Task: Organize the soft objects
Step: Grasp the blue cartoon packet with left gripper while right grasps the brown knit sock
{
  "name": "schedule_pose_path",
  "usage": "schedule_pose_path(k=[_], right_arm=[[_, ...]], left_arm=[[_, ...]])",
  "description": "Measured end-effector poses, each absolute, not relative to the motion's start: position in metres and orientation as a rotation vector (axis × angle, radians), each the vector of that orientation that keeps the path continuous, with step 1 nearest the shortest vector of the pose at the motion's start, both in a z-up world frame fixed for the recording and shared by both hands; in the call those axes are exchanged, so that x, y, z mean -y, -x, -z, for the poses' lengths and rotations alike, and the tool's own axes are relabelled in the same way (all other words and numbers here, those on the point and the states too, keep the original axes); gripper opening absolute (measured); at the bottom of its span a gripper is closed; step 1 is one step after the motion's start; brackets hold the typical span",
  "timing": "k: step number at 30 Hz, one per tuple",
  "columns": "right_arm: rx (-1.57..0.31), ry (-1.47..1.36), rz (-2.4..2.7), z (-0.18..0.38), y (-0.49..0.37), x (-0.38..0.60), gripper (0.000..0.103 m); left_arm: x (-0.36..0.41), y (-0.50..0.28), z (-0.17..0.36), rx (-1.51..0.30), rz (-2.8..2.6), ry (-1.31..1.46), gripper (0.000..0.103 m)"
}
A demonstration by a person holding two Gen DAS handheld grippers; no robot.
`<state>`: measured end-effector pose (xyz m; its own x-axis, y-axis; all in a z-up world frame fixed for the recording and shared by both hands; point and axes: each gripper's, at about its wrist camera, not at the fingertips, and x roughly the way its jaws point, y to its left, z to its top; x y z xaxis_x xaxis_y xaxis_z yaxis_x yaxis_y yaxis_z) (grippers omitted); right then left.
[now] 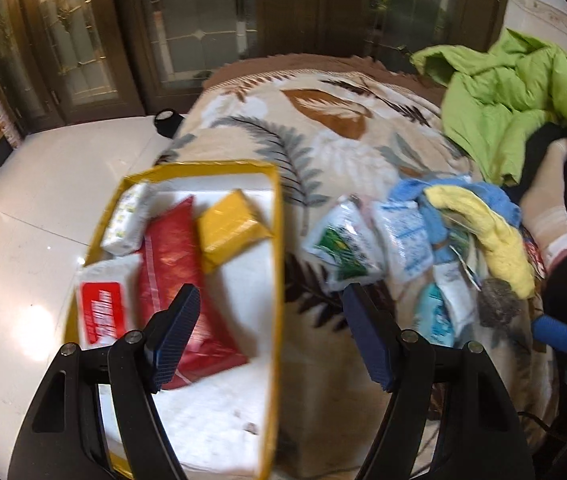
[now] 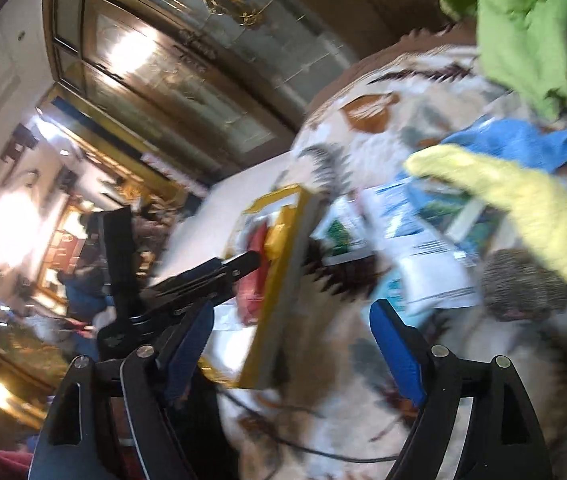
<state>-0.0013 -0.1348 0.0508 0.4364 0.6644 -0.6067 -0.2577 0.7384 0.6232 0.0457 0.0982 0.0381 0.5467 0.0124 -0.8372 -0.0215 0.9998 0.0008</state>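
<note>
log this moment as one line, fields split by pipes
left tool: open, empty | right tool: open, empty | yellow-rimmed box: four packs inside | pile of packs, cloths: on blanket, unsorted

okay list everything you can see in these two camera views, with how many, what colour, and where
Tray: one, yellow rim, white floor, on blanket's left edge.
Packets in tray: four, white patterned, white with red label, red, yellow.
Loose packets: several, white with green or blue print, on blanket right of tray.
Cloths: yellow, blue, on that pile.
Scrubber: one, grey, beside yellow cloth.
Jacket: one, lime green, far right.
Blanket: one, cream leaf print.
Left gripper: open, empty.
Right gripper: open, empty.
</note>
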Motion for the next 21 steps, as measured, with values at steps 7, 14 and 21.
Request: schedule_pose_path(k=[7, 14, 21], right_arm=[[-0.950, -0.390, -0.461, -0.041, 0.005, 0.161, 0.085], [-0.989, -0.409, -0.377, -0.024, 0.004, 0.187, 0.087], [-1.015, -0.514, -0.411, -0.021, 0.001, 0.195, 0.087]], left_arm=[[-0.074, -0.045, -0.023, -1.037, 0.016, 0.003, 0.073], [-0.052, -0.044, -0.007, -1.073, 0.065, -0.030, 0.073], [-0.036, -0.038, 0.006, -1.101, 0.139, -0.073, 0.073]])
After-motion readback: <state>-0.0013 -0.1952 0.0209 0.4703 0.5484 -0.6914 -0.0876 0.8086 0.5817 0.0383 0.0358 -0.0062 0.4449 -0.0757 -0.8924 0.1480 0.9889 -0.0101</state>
